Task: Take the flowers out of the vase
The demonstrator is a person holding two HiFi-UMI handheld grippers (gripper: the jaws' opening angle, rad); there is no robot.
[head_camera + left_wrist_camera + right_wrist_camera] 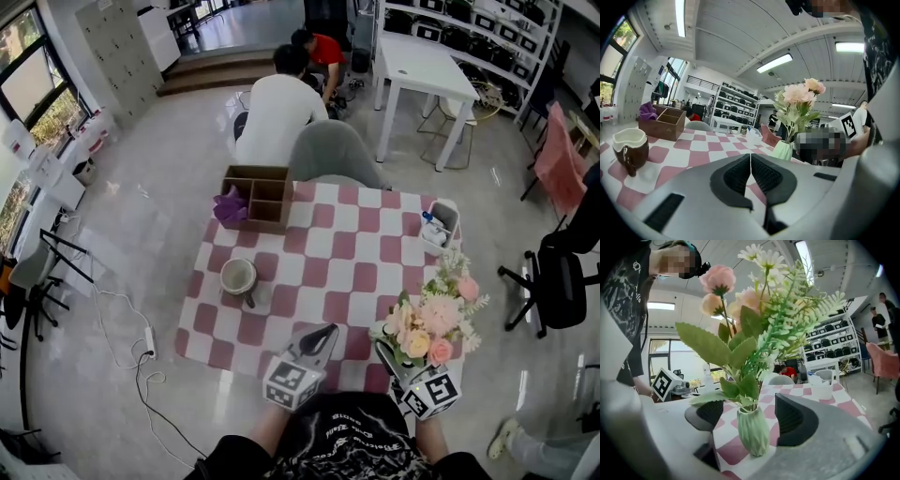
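Note:
A bunch of pink, cream and white flowers (431, 319) with green leaves stands upright in a small ribbed pale-green vase (752, 432) near the front right corner of the pink-and-white checked table (319, 253). My right gripper (752, 416) is open, its two black pads on either side of the vase's neck and the lowest leaves, with a gap on both sides. In the head view the flowers hide the vase. My left gripper (319, 339) is shut and empty, held over the table's front edge to the left of the flowers (799, 96) and vase (783, 151).
A brown-and-cream mug (238, 277) stands on the left half of the table. A wooden box (258, 195) with a purple cloth (230, 206) sits at the far left corner, a white basket (441, 225) at the far right. A grey chair (333, 155) and people are beyond the table.

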